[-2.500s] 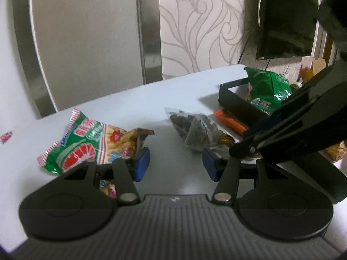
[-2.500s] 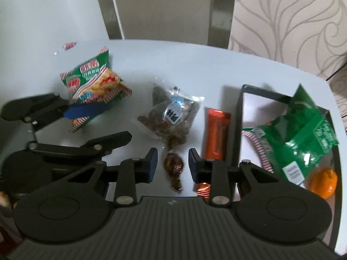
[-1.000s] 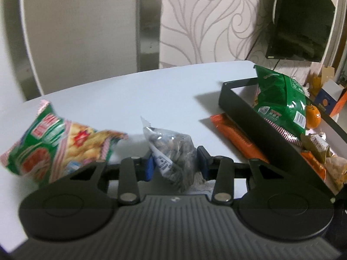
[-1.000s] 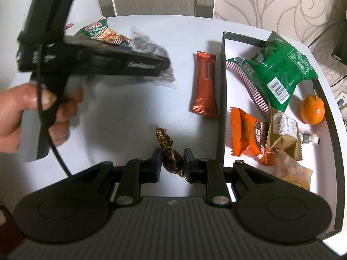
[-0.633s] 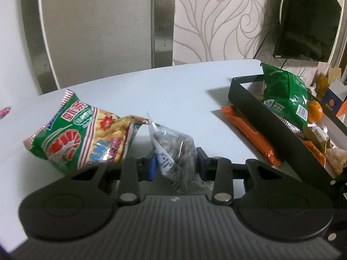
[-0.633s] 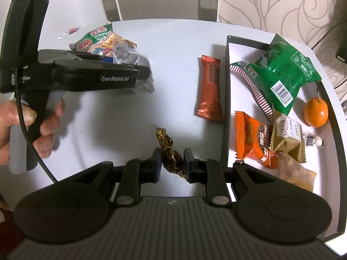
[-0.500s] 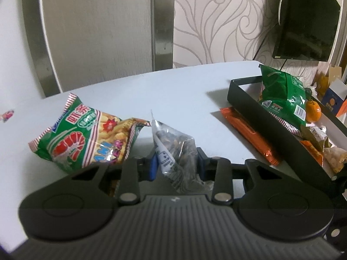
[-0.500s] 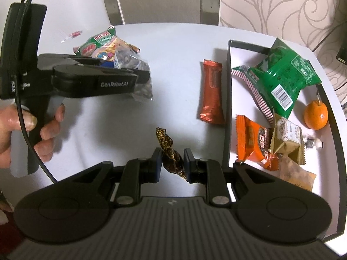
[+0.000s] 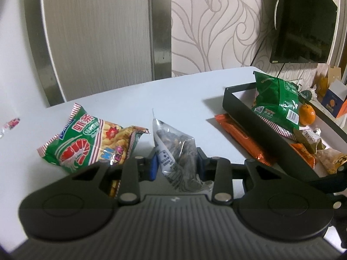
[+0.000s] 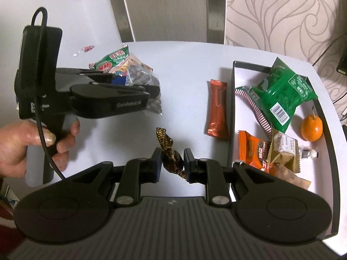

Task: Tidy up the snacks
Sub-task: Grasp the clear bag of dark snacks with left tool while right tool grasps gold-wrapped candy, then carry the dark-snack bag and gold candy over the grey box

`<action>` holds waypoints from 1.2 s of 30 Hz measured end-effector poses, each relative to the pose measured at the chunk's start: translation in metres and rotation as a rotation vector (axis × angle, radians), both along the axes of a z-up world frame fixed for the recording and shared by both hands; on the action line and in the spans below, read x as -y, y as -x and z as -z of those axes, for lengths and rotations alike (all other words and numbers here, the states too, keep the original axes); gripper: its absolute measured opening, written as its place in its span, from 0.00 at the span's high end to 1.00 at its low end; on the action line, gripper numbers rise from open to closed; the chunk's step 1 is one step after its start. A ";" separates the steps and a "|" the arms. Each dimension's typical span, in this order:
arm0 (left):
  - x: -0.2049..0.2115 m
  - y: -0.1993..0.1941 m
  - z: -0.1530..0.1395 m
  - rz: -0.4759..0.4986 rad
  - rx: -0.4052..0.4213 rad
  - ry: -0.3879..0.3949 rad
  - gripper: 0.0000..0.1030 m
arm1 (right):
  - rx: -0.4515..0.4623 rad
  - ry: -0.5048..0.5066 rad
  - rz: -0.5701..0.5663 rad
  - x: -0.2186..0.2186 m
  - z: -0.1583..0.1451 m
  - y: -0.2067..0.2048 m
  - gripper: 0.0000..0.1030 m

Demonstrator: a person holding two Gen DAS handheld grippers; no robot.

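My left gripper (image 9: 175, 162) is shut on a clear bag of dark dried snacks (image 9: 173, 145) and holds it above the white table (image 9: 173, 95); the bag also shows in the right wrist view (image 10: 144, 80). My right gripper (image 10: 172, 160) is shut on a brown-and-gold wrapped candy (image 10: 170, 153), lifted over the table. A black tray (image 10: 233, 117) at the right holds a green bag (image 10: 282, 93), an orange packet (image 10: 251, 149), a tan packet (image 10: 284, 149) and a mandarin (image 10: 311, 128).
A green shrimp-chip bag (image 9: 86, 143) lies left on the table. An orange bar (image 10: 217, 108) lies just left of the tray wall. A small wrapped sweet (image 10: 85, 49) sits at the far left. A monitor (image 9: 303, 21) hangs on the wall behind the tray.
Both grippers closed on their snacks and lifted them: the left on the clear bag, the right on the candy. In the last half second both have drifted only slightly.
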State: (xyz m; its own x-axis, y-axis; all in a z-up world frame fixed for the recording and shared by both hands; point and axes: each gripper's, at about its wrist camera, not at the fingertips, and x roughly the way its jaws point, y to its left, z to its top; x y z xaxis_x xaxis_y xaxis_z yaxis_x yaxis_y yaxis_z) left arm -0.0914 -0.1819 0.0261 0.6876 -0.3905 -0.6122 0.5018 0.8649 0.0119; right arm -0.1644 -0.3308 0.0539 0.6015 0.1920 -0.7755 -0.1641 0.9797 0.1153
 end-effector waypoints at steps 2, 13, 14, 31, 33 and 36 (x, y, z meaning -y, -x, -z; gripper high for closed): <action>0.001 0.002 -0.002 0.002 0.009 0.000 0.63 | 0.009 -0.009 0.000 0.001 -0.004 0.001 0.76; 0.005 0.006 -0.011 -0.002 0.032 -0.002 0.64 | 0.041 -0.033 -0.015 0.001 -0.014 0.003 0.76; 0.006 0.007 -0.012 -0.001 0.035 -0.003 0.64 | 0.044 -0.034 -0.016 0.001 -0.015 0.004 0.76; 0.025 0.011 -0.022 0.036 0.052 -0.005 0.64 | 0.078 -0.067 0.004 0.009 -0.030 0.013 0.76; 0.027 0.012 -0.024 0.042 0.056 -0.004 0.64 | 0.082 -0.071 0.010 0.011 -0.032 0.014 0.76; 0.031 0.014 -0.027 0.054 0.060 0.000 0.64 | 0.091 -0.074 0.021 0.014 -0.035 0.017 0.76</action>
